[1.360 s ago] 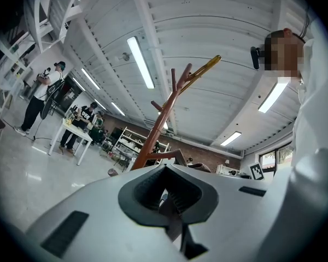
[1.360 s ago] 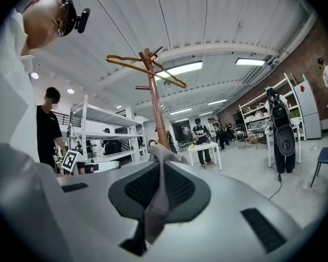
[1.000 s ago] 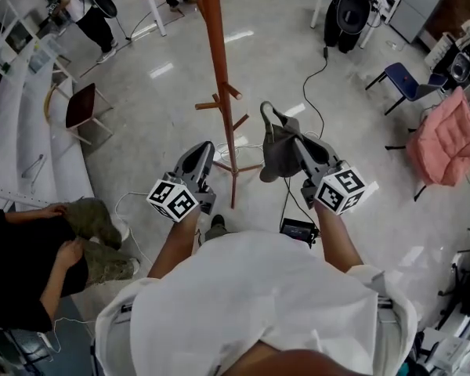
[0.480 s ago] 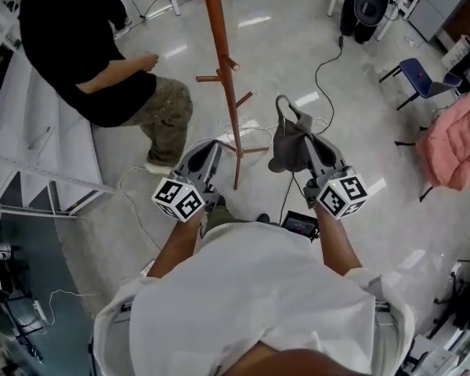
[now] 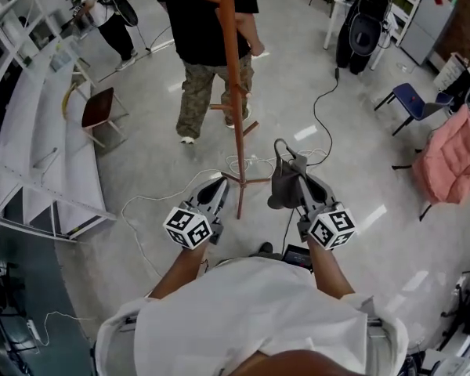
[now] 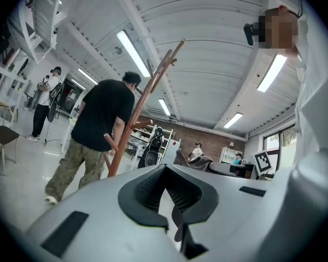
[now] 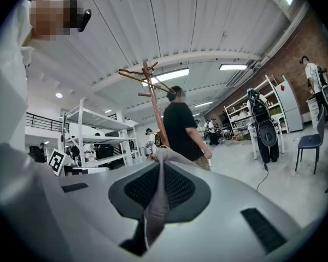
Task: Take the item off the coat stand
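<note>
We are finding the jaws of the right gripper (image 5: 292,167) pinching a thin fold of the grey cloth item (image 5: 280,193), which is hanging off the coat stand (image 5: 233,92), just to its right. The jaws of the left gripper (image 5: 217,186) are sitting together, empty. We are flagging that so slight a pinch could let the cloth slip to the floor.

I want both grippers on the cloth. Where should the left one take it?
Probably the loose bulk of the cloth, coming from the left gripper's side: it sags off that side of the right gripper, whose jaws pinch its upper edge.
</note>
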Tool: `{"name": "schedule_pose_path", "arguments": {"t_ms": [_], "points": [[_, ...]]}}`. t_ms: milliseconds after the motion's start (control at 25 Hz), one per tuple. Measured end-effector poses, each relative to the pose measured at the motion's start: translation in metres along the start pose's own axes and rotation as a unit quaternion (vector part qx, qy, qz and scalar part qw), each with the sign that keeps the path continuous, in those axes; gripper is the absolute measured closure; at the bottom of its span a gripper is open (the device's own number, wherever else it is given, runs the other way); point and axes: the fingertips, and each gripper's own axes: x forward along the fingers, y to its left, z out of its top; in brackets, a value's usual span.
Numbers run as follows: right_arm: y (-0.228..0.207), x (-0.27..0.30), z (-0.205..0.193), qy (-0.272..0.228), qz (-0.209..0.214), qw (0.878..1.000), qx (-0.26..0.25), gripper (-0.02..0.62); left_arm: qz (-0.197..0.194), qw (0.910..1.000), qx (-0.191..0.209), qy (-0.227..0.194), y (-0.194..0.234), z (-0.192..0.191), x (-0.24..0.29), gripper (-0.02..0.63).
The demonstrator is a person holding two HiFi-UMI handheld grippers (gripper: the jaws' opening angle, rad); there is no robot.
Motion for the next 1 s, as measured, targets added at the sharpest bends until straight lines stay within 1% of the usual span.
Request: {"name": "schedule_pose_path", "arguments": {"t_ms": [120,240,320,440,560,680,800,1000], "points": [[0.023,-0.008,-0.003,-0.003,-0.009,1.000,-0.002,0.562,0.000,1.0000,0.002,0.003,-0.005,0.001,-0.021,0.594],[0.053,-0.020,-0.015,-0.009,-0.021,1.000,-0.003,0.561,0.009,0.9998,0.010,0.011,-0.009,-0.002,-0.058,0.594],[0.075,-0.025,-0.024,-0.011,-0.025,1.000,0.001,0.563,0.021,0.9997,0.004,0.009,-0.006,-0.004,-0.087,0.594],[0.115,-0.029,-0.041,-0.009,-0.011,1.000,0.005,0.562,0.046,0.9988,-0.015,0.010,0.007,-0.019,-0.132,0.594],[0.145,-0.041,-0.052,-0.004,0.006,1.000,0.001,0.563,0.059,0.9977,-0.030,0.015,0.011,-0.039,-0.160,0.594],[0.158,-0.056,-0.062,0.013,0.022,1.000,0.001,0.562,0.067,0.9969,-0.039,0.012,0.003,-0.049,-0.170,0.594],[0.162,-0.069,-0.068,0.028,0.034,0.999,0.009,0.563,0.070,0.9967,-0.041,0.006,-0.012,-0.050,-0.173,0.594],[0.161,-0.079,-0.063,0.026,0.062,0.998,0.008,0.563,0.067,0.9976,-0.014,-0.013,-0.046,-0.033,-0.171,0.594]]}}
